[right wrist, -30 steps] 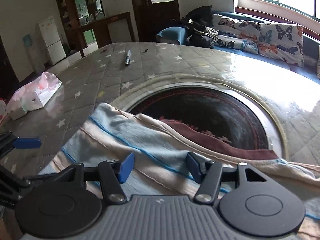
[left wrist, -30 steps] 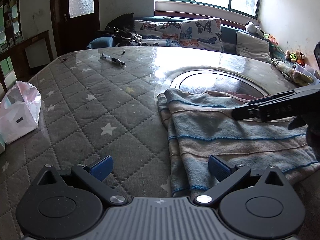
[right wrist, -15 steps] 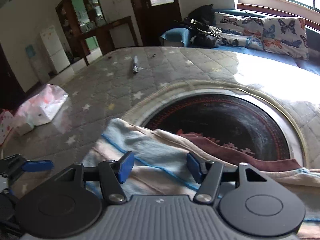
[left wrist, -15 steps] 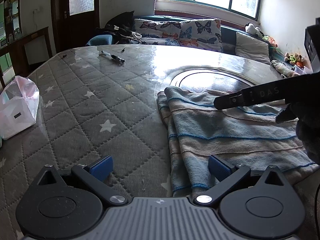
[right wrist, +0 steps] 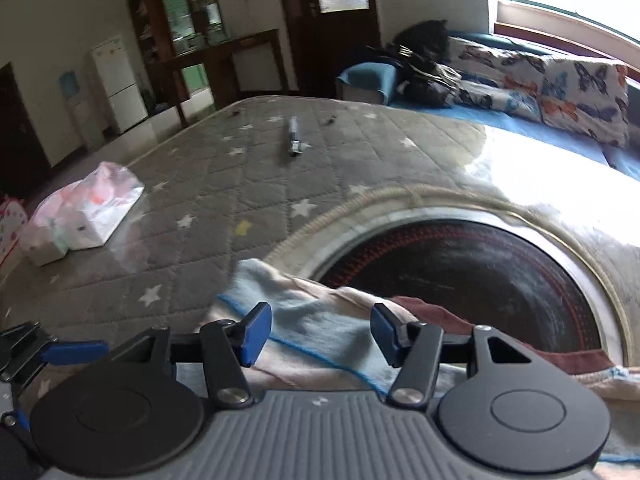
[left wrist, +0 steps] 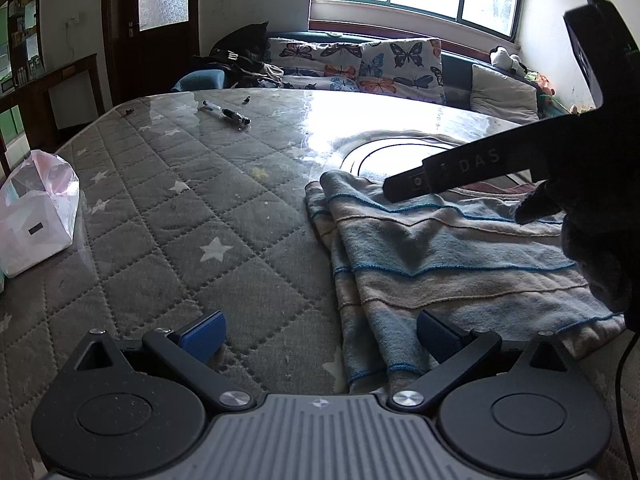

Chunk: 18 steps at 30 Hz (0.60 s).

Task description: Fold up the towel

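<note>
Both grippers (left wrist: 320, 334) (right wrist: 320, 334) gape, empty, over towel (left wrist: 440, 256).

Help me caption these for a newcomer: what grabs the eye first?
The striped towel lies rumpled on the grey quilted table cover, its far edge at the dark round inset. The right tool hangs open above it, and the left tool is open at its near corner. A pink plastic bag sits far left.
</note>
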Each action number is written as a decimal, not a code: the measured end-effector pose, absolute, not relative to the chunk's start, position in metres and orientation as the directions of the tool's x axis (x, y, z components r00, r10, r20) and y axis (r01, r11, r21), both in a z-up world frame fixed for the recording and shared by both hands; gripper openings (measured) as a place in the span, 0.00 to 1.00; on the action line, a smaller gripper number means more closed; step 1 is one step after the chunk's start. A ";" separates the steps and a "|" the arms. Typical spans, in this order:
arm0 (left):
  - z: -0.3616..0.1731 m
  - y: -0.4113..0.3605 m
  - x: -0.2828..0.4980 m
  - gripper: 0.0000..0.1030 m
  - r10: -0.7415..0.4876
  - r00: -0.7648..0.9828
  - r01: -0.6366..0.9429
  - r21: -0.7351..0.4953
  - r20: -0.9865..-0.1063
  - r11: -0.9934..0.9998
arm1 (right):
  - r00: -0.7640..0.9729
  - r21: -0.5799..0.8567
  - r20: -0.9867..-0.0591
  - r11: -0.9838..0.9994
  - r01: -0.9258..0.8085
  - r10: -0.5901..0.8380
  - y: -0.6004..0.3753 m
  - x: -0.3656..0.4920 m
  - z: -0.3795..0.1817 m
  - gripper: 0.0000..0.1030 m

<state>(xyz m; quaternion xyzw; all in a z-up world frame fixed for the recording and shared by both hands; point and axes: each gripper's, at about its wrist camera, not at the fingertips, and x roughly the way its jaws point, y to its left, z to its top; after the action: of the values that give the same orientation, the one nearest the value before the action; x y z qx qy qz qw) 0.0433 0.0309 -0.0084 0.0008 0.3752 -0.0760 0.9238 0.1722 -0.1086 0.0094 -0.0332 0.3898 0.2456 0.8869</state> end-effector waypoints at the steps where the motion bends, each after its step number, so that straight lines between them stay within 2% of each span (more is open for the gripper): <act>1: -0.008 0.031 0.043 1.00 -0.139 0.707 0.140 -0.055 -0.694 0.989 | 0.571 0.120 -0.716 0.877 -0.466 0.401 -0.104 0.174 0.007 0.55; 9: 0.001 0.043 0.035 1.00 -0.125 0.721 0.124 -0.051 -0.682 0.991 | 0.567 0.089 -0.717 0.860 -0.503 0.406 -0.103 0.165 0.015 0.56; 13: 0.009 0.059 0.034 1.00 -0.080 0.743 0.072 -0.039 -0.665 0.997 | 0.560 0.058 -0.704 0.821 -0.568 0.437 -0.110 0.132 0.030 0.60; 18: 0.015 0.079 0.035 1.00 -0.017 0.751 -0.010 -0.038 -0.660 0.999 | 0.521 0.041 -0.711 0.768 -0.639 0.472 -0.109 0.086 0.029 0.60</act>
<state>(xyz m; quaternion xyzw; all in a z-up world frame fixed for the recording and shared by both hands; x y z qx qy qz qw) 0.0350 0.0790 0.0146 -0.0195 0.3531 -0.0019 0.9354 0.0855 -0.1094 0.0294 -0.1133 0.3689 0.3214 0.8647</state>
